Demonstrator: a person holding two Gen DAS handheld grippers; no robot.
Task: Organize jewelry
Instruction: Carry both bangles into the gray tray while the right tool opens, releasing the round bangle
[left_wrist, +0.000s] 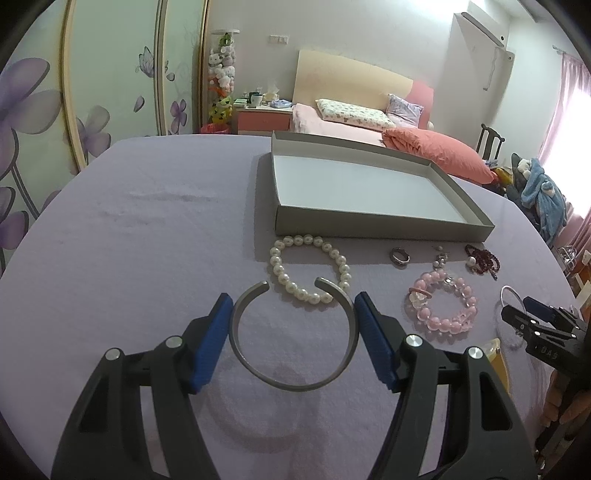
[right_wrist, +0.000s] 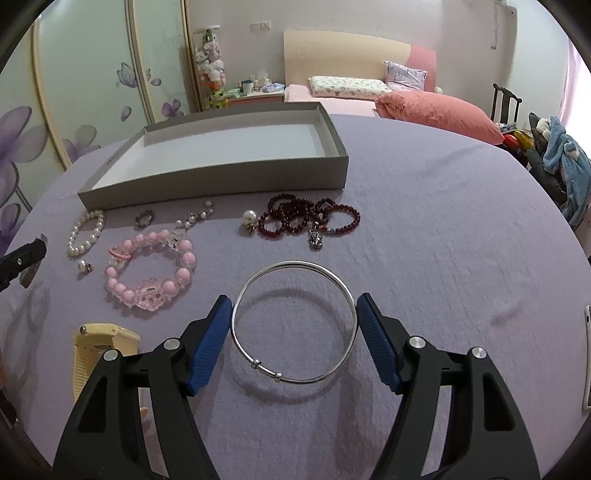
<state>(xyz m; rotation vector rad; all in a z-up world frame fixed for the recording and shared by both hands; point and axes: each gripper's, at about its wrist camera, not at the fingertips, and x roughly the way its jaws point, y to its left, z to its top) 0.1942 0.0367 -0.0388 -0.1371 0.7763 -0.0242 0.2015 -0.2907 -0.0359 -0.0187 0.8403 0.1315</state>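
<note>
- While both tools hover over a lilac-covered worktop (left_wrist: 129, 258), the left hand-held gripper (left_wrist: 293, 334) is clamped across an open grey metal cuff bangle (left_wrist: 293, 384), a blue pad (left_wrist: 212, 339) pressing each side.
- That cuff lies flat; its gap faces away from the camera, toward a white pearl bracelet (left_wrist: 310, 271) that touches one of its tips.
- Across the worktop, the right hand-held gripper (right_wrist: 294, 334) grips a thin silver bangle (right_wrist: 295, 321) side to side, its pads (right_wrist: 376, 339) touching the wire.
- This full ring has two small sliding beads on its near edge.
- Beyond the jewelry sits a shallow grey cardboard tray (right_wrist: 221, 184) with a white floor, its long axis running left to right.
- Loose between tray and grippers, from left in the right wrist view: pearl bracelet, small dark ring (right_wrist: 144, 217), pink bead bracelet (right_wrist: 151, 271), pearl earring (right_wrist: 249, 219), coiled dark red bead strand (right_wrist: 306, 218).
- A cream watch strap (right_wrist: 99, 354) lies near the left gripper.
</note>
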